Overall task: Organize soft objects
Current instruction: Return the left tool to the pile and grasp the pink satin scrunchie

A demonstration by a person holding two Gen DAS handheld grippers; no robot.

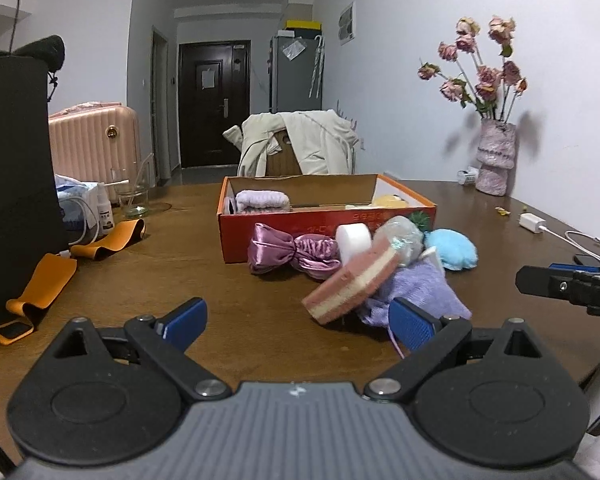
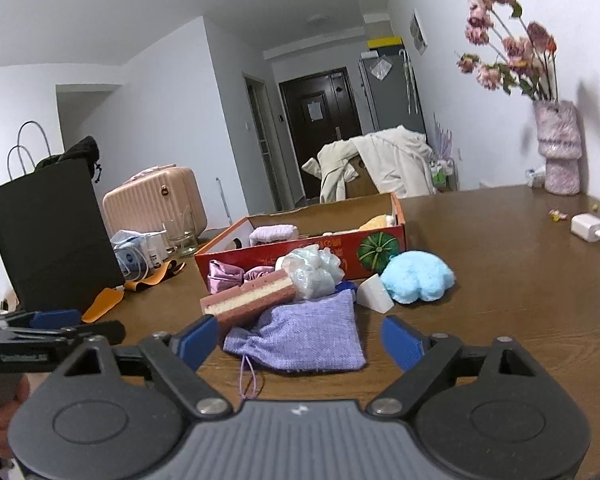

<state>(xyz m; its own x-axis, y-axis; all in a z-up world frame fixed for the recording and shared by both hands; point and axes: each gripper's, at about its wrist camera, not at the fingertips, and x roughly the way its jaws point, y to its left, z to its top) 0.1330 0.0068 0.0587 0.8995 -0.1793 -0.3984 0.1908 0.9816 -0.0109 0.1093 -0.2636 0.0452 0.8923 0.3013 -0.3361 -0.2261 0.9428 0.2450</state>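
A pile of soft things lies on the brown table in front of a red cardboard box (image 1: 284,236) (image 2: 260,254). In it are a pink-and-cream sponge (image 1: 352,284) (image 2: 252,296), a lilac knit pouch (image 1: 424,290) (image 2: 304,336), a satin bow (image 1: 288,252), a mesh bath puff (image 2: 314,270), a white wedge (image 2: 374,292) and a blue plush (image 1: 454,250) (image 2: 418,280). The box holds a folded lilac cloth (image 1: 262,200) and something yellow. My left gripper (image 1: 300,324) is open just short of the sponge. My right gripper (image 2: 300,342) is open with the pouch lying between its fingers, pads not pressing on it.
A black paper bag (image 1: 12,184) and orange straps (image 1: 44,284) are at the left, with a glass jar (image 1: 134,196) behind. A vase of dried flowers (image 1: 494,160), a white charger (image 2: 588,228) with its cable and a phone sit at the right. A coat-draped chair stands beyond the table.
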